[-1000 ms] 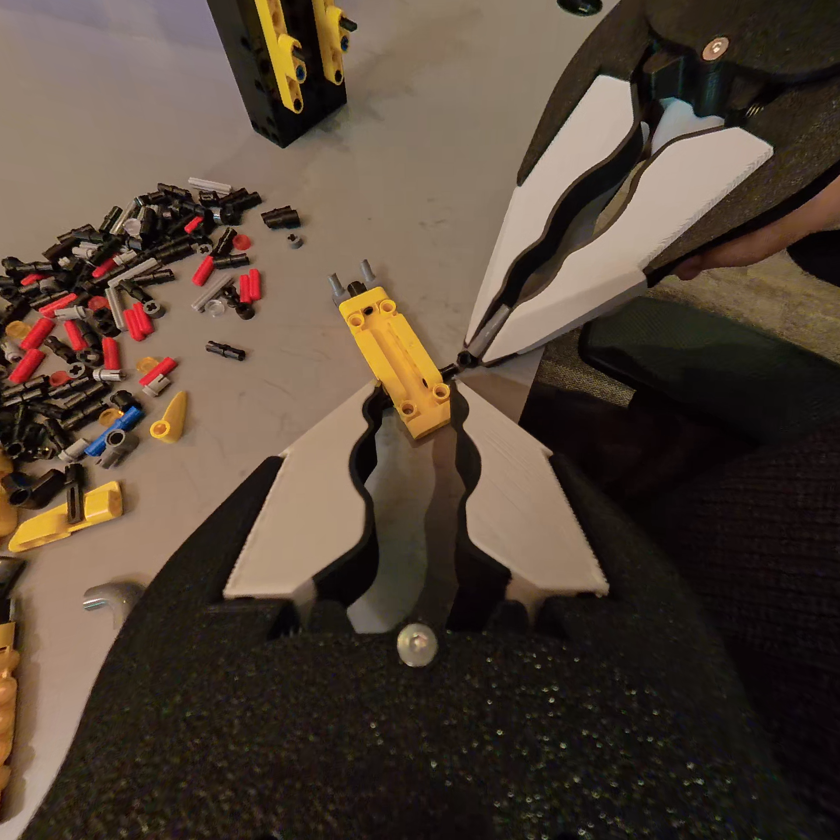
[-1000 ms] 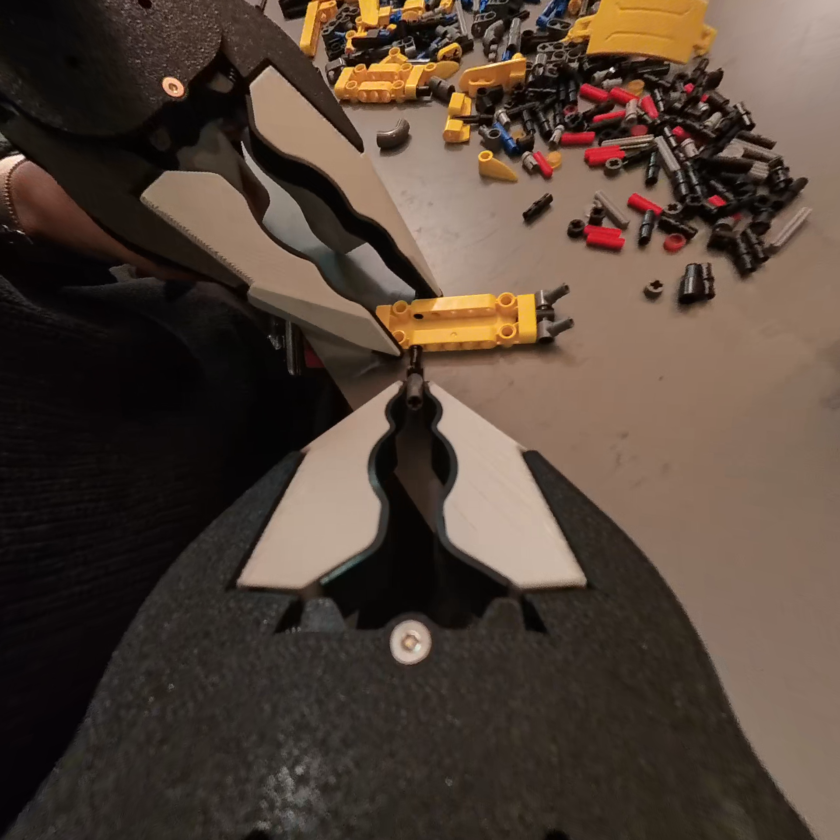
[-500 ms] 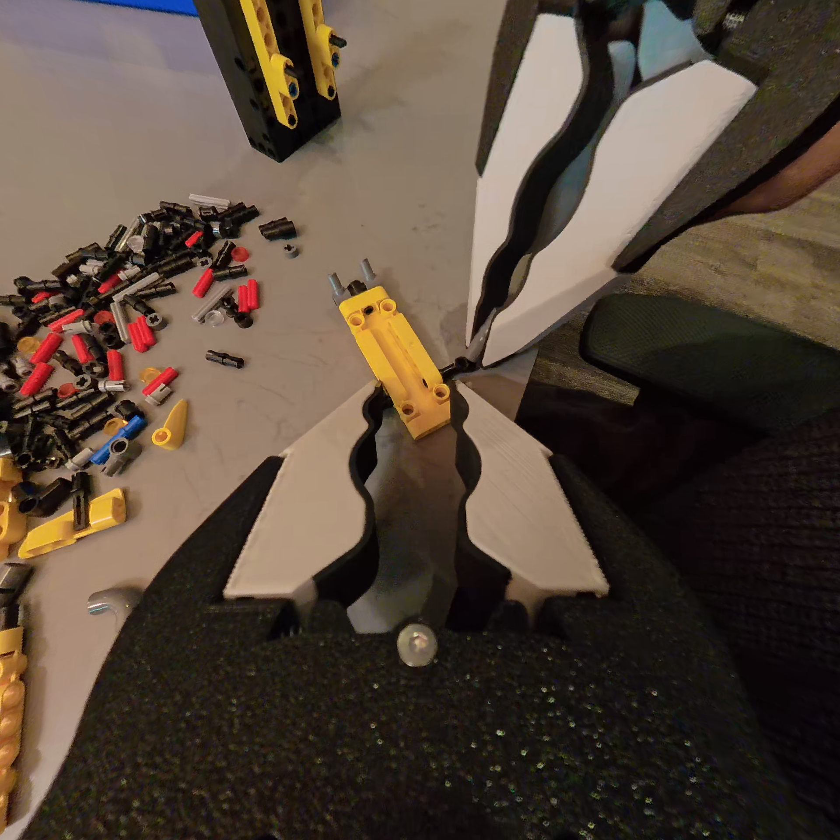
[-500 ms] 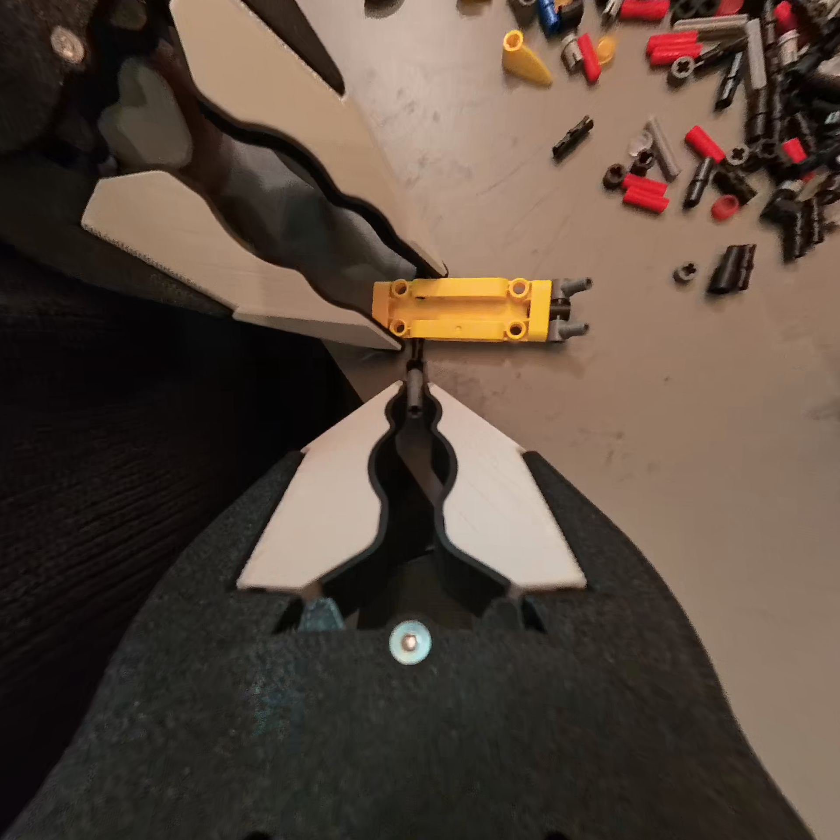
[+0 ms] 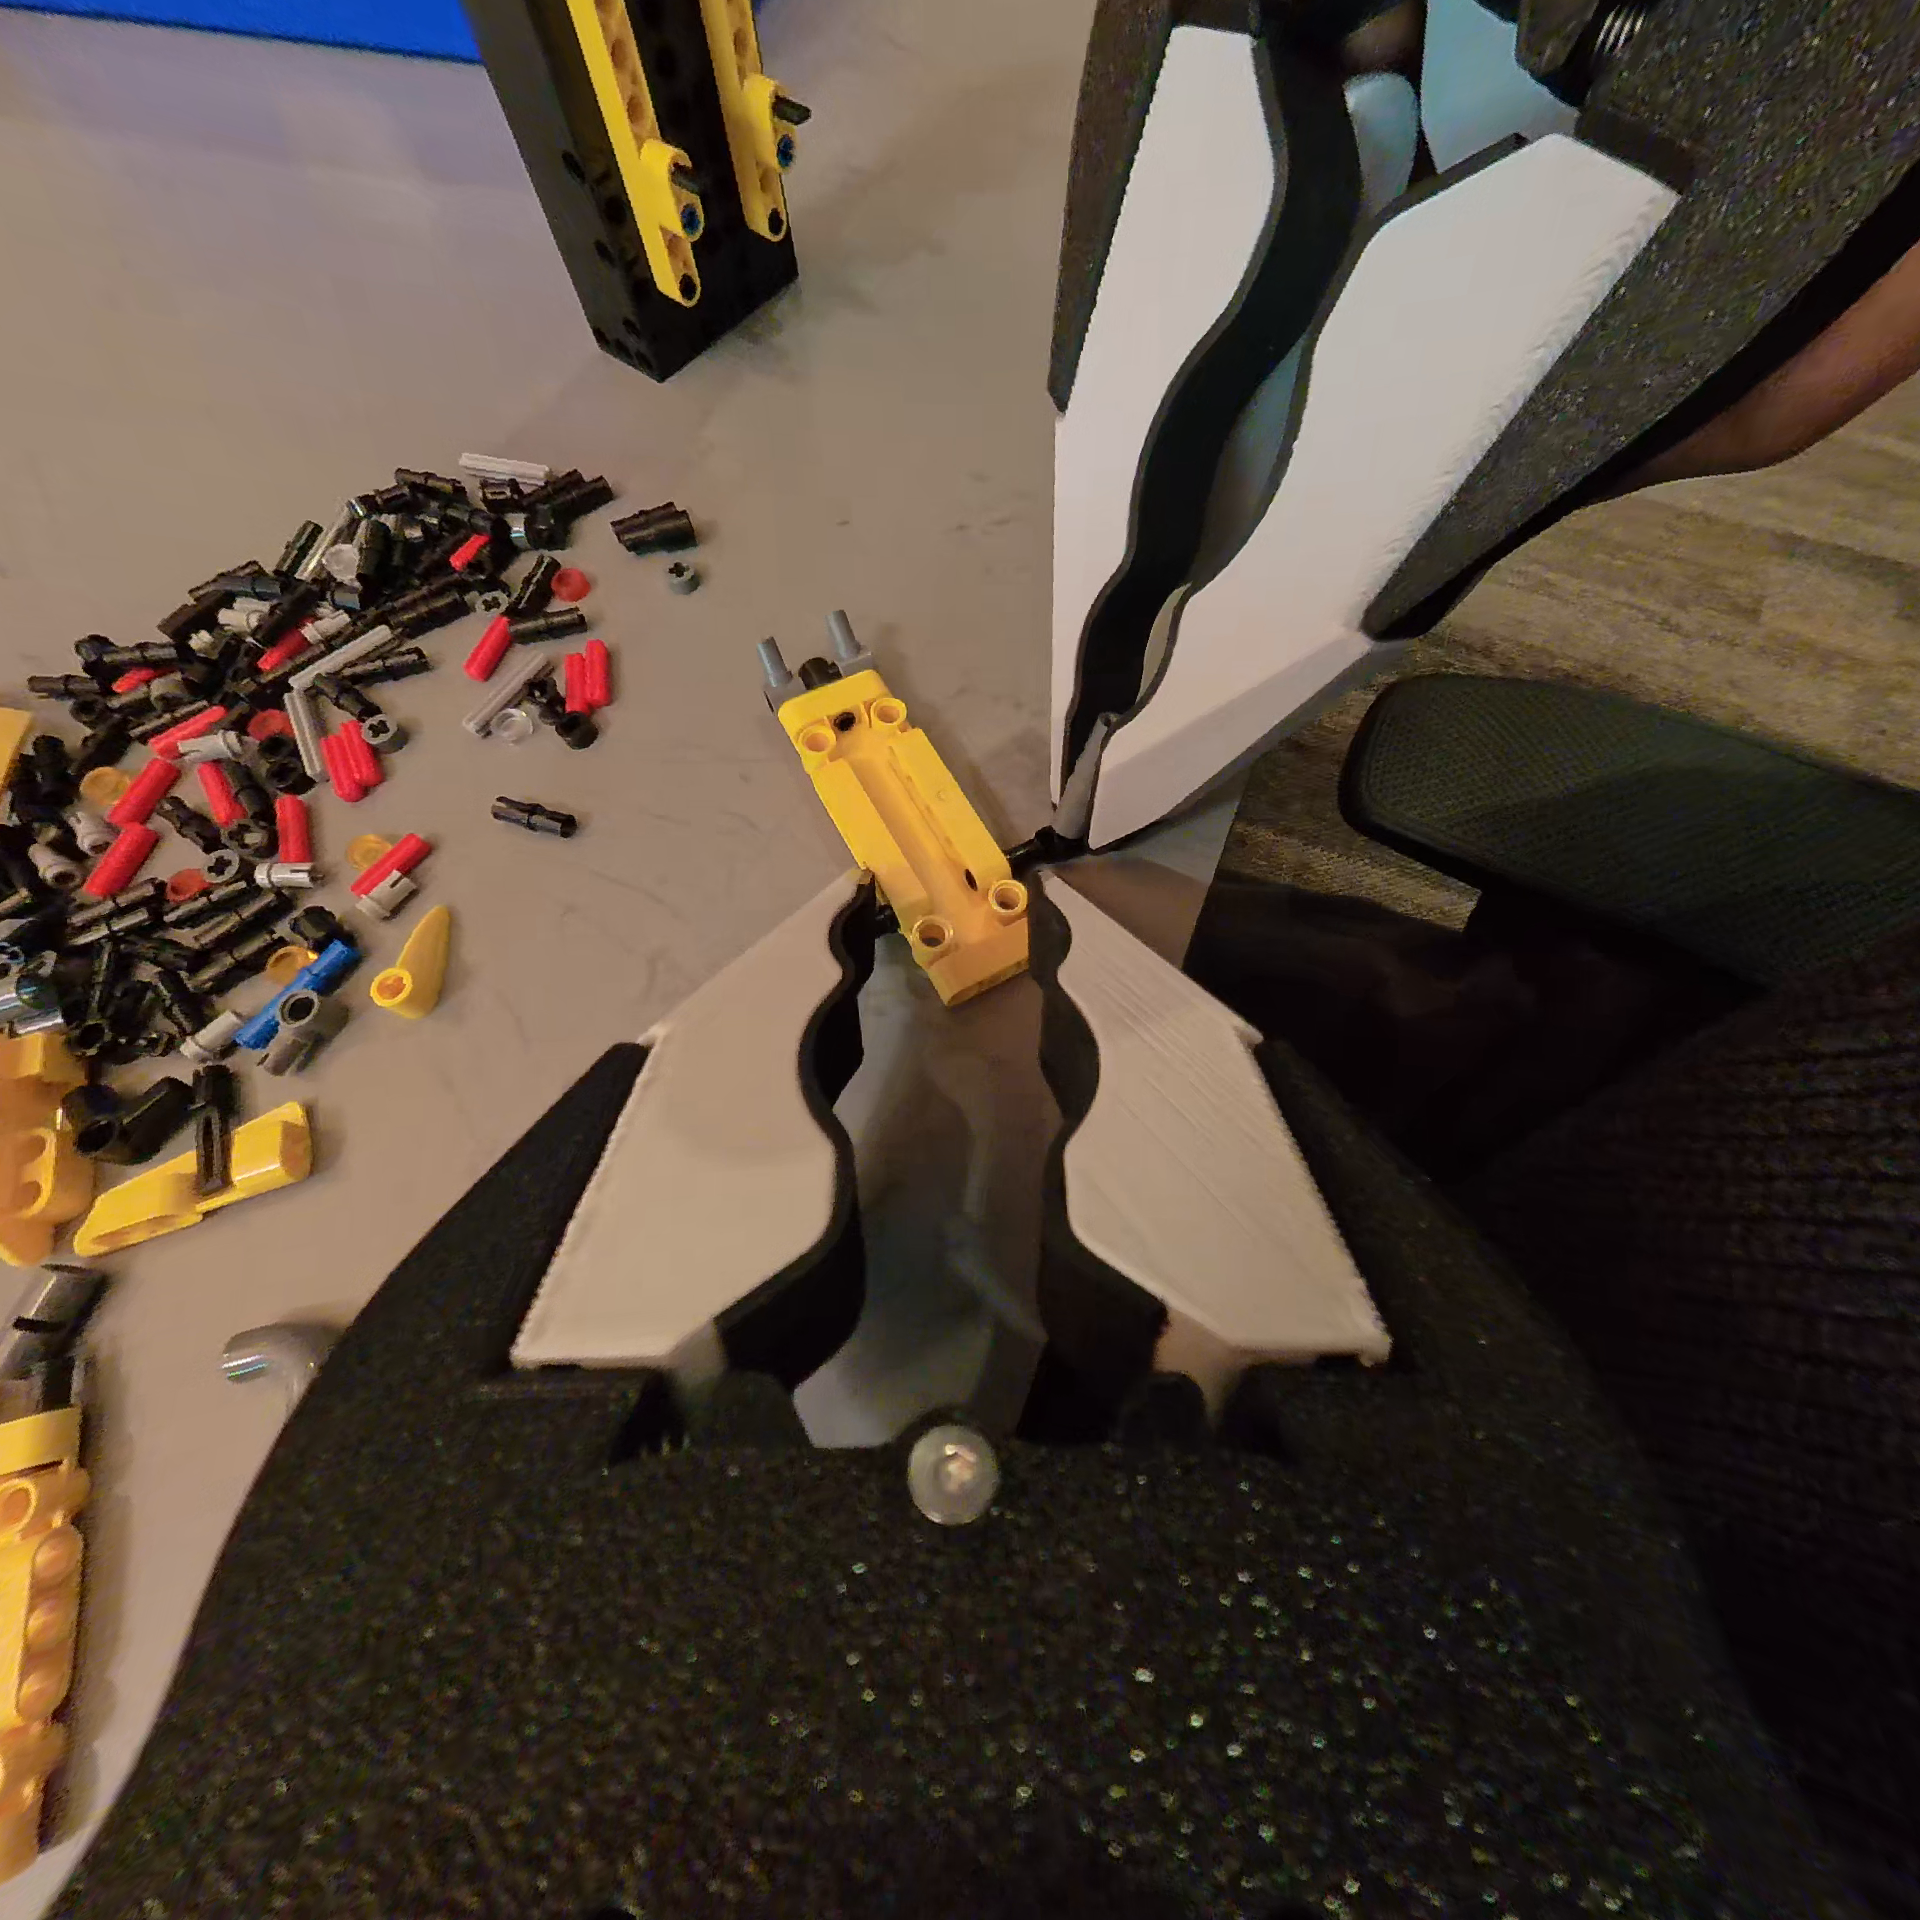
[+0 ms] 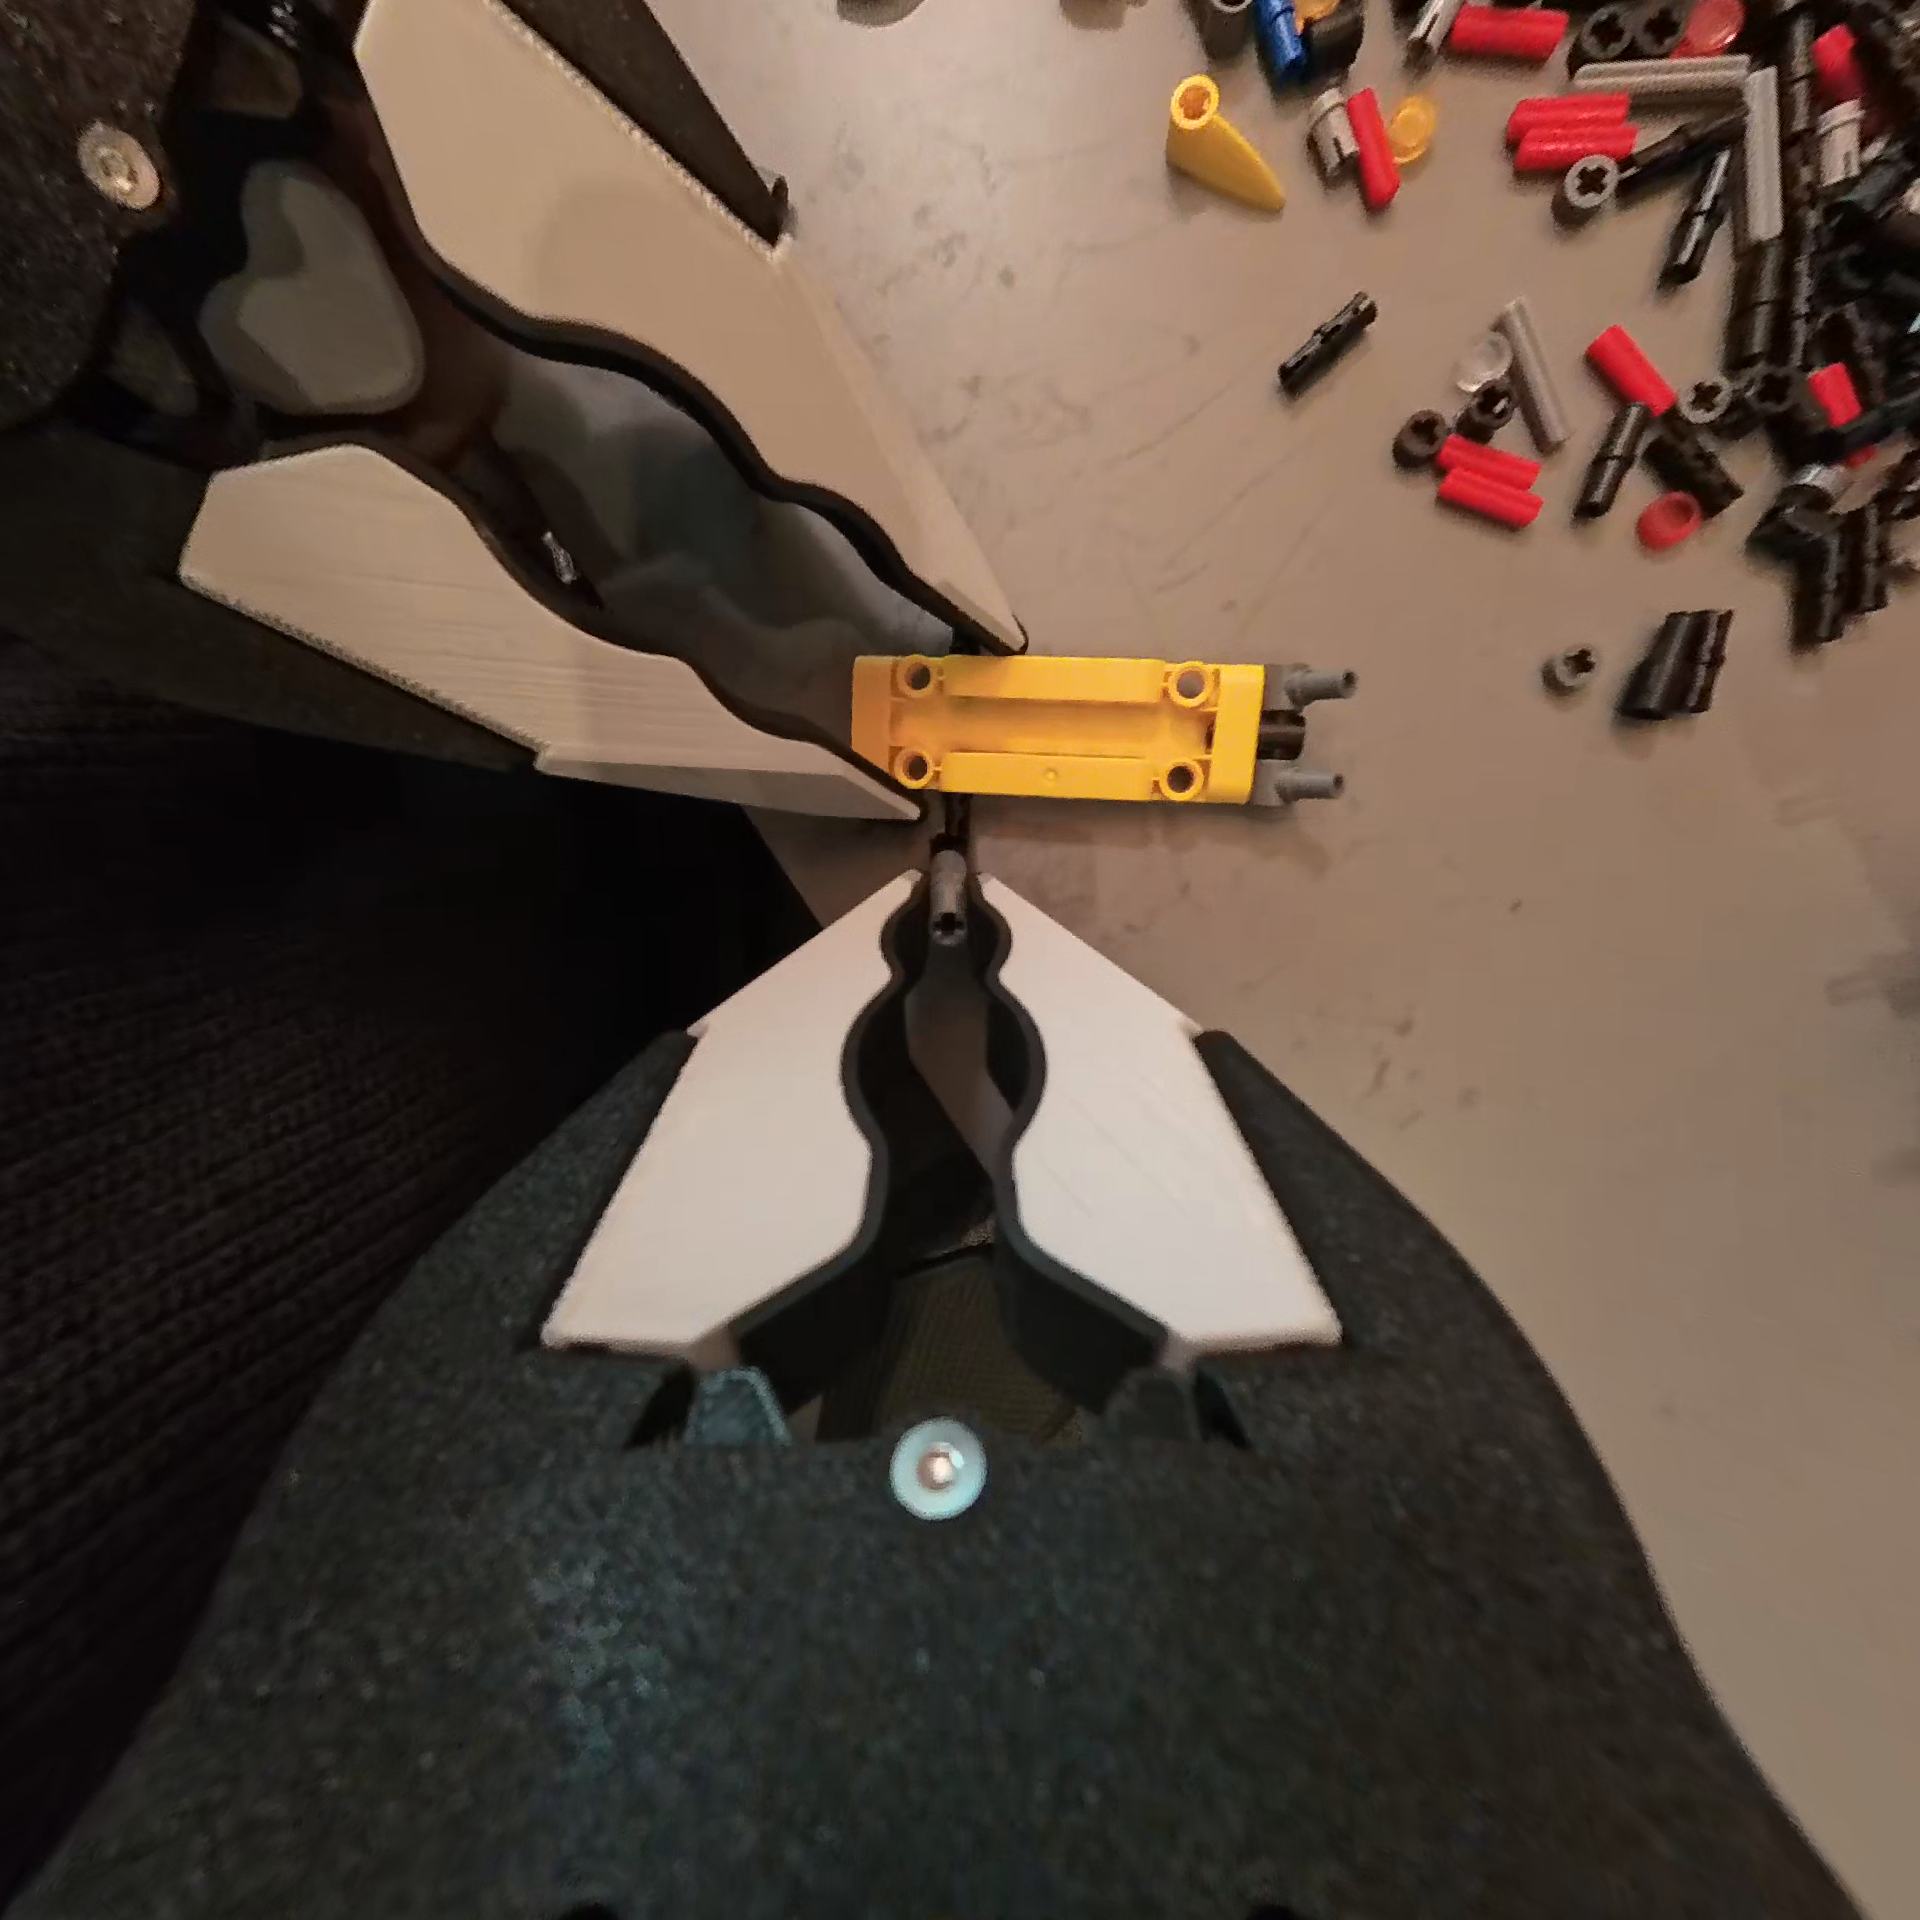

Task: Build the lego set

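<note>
Two grippers — the left gripper [image 5: 951, 914] and the right gripper [image 6: 948, 883]. One yellow block [image 5: 909, 831] with two grey pegs [image 5: 805, 665] at its far end. One black-and-yellow tower [image 5: 649, 177] near the table's [image 5: 260, 312] far edge. One yellow cone [image 5: 416, 961] — one lone black pin [image 5: 533, 817]. The heap of small pieces [image 5: 260, 727] towards the left edge is too tangled to count.

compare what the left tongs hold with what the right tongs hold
The left tongs clamp a yellow block: long, flat and boxy, with round holes at its corners. The right tongs pinch a dark pin: far smaller, thin and round. The yellow block lies crosswise in the right wrist view; the dark pin points end-on at its side. Both are plastic building pieces.
</note>
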A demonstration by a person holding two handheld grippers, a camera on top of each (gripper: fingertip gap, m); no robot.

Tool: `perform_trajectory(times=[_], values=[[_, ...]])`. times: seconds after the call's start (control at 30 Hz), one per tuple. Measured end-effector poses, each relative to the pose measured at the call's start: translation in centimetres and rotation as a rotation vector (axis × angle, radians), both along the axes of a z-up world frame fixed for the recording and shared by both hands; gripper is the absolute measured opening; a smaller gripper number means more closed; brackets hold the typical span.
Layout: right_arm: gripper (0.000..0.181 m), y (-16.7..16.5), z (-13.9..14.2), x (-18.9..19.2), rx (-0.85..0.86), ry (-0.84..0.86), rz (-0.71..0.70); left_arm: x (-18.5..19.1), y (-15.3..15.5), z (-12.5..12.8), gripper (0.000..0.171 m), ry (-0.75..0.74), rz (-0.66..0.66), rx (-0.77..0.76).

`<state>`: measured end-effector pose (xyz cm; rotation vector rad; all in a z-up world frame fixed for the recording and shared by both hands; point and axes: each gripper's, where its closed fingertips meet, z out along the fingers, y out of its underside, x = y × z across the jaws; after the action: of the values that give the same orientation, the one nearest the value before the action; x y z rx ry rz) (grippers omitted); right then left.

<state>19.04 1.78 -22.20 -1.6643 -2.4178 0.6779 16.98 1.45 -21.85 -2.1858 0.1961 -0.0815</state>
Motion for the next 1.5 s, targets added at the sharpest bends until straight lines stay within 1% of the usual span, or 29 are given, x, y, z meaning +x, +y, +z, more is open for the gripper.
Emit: perform_trajectory(times=[0.33, 0.47, 0.53, 0.77, 1.03, 1.17, 1.27, 1.37, 1.5], values=[[0.006, -0.12, -0.03, -0.22, -0.005, -0.004, 0.004, -0.31, -0.03, 0.16, 0.028, -0.044, 0.016, 0.002], [0.006, -0.16, -0.03, -0.25, -0.025, -0.002, 0.0, -0.51, 0.0, 0.8, 0.027, -0.057, 0.026, 0.045], [0.006, -0.18, -0.03, -0.27, -0.033, 0.001, -0.003, -0.52, -0.11, 0.52, 0.027, -0.065, 0.022, 0.024], [0.006, -0.19, -0.03, -0.3, -0.055, 0.008, -0.024, -0.2, -0.26, 0.08, 0.027, -0.009, 0.0, 0.004], [0.006, -0.24, -0.04, -0.33, -0.067, 0.02, -0.037, -0.18, -0.3, 0.03, 0.027, -0.028, -0.004, -0.005], [0.006, -0.24, -0.03, -0.37, -0.078, 0.035, -0.048, -0.19, -0.29, -0.05, 0.028, -0.051, -0.006, -0.044], [0.006, -0.25, -0.04, -0.37, -0.088, 0.053, -0.06, -0.19, -0.31, -0.09, 0.028, -0.025, -0.011, -0.08], [0.006, -0.26, -0.05, -0.37, -0.084, 0.07, -0.073, -0.23, -0.33, -0.05, 0.028, 0.064, -0.025, -0.11], [0.006, -0.26, -0.05, -0.35, -0.108, 0.076, -0.106, -0.23, -0.3, 0.04, 0.028, 0.117, -0.023, -0.111]])
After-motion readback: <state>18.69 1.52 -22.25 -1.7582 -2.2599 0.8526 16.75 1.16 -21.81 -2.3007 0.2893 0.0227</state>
